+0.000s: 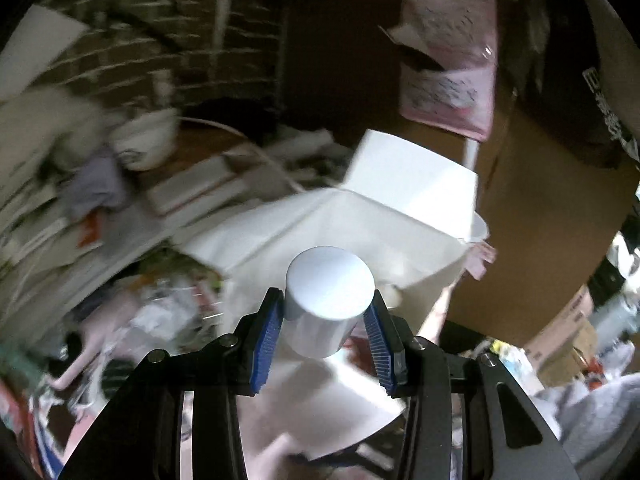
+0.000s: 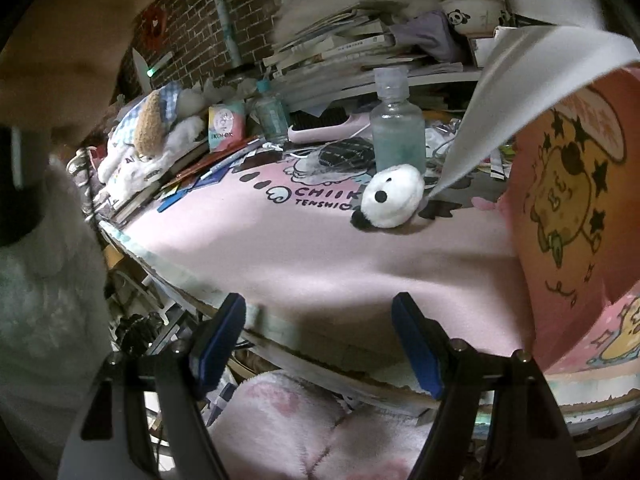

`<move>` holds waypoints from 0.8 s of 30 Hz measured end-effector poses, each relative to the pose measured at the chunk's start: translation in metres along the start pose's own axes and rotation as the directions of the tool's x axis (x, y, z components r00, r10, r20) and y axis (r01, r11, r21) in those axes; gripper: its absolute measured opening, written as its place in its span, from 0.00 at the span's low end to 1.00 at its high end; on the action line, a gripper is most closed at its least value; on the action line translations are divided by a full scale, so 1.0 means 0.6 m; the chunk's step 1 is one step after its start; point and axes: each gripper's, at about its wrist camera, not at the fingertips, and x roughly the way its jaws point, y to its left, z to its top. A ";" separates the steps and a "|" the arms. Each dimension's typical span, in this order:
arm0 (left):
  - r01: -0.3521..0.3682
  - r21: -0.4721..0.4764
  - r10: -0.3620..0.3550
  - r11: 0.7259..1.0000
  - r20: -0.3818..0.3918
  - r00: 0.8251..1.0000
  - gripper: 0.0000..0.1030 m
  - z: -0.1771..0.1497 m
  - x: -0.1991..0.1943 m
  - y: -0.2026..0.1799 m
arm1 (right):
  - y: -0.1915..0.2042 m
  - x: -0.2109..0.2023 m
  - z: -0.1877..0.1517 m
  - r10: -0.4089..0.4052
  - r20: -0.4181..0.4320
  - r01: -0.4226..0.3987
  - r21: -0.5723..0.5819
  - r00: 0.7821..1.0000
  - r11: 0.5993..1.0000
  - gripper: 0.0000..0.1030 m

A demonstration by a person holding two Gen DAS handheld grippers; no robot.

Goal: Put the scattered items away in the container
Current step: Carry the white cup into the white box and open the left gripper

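The left gripper (image 1: 326, 312) is closed on a white cylindrical container (image 1: 328, 300), its blue fingers (image 1: 266, 344) pressing opposite sides, and carries it aloft above the open white-lined bag (image 1: 360, 232), presumably for release into it. The right gripper (image 2: 320, 344) hovers low at the bench (image 2: 280, 248) edge, fingers spread wide and empty, aimed toward the panda plush (image 2: 390, 196) beside the clear bottle (image 2: 396, 128).
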 end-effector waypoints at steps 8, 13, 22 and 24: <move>0.027 -0.022 -0.031 0.999 -0.200 0.979 0.36 0.022 0.084 -0.016 | -0.009 -0.014 -0.003 0.020 0.010 -0.020 0.006 1.000 1.000 0.71; 0.009 -0.041 -0.019 0.999 -0.252 0.968 0.36 0.017 0.106 -0.015 | -0.013 -0.017 -0.004 0.031 0.014 -0.031 0.010 0.999 0.999 0.71; 0.023 -0.046 -0.034 0.999 -0.263 0.964 0.49 0.018 0.106 -0.016 | -0.016 -0.021 -0.006 0.029 0.019 -0.029 0.020 0.999 0.999 0.71; 0.031 -0.043 -0.041 0.999 -0.251 0.967 0.60 0.018 0.100 -0.019 | -0.016 -0.022 -0.008 0.024 0.020 -0.024 0.017 1.000 1.000 0.71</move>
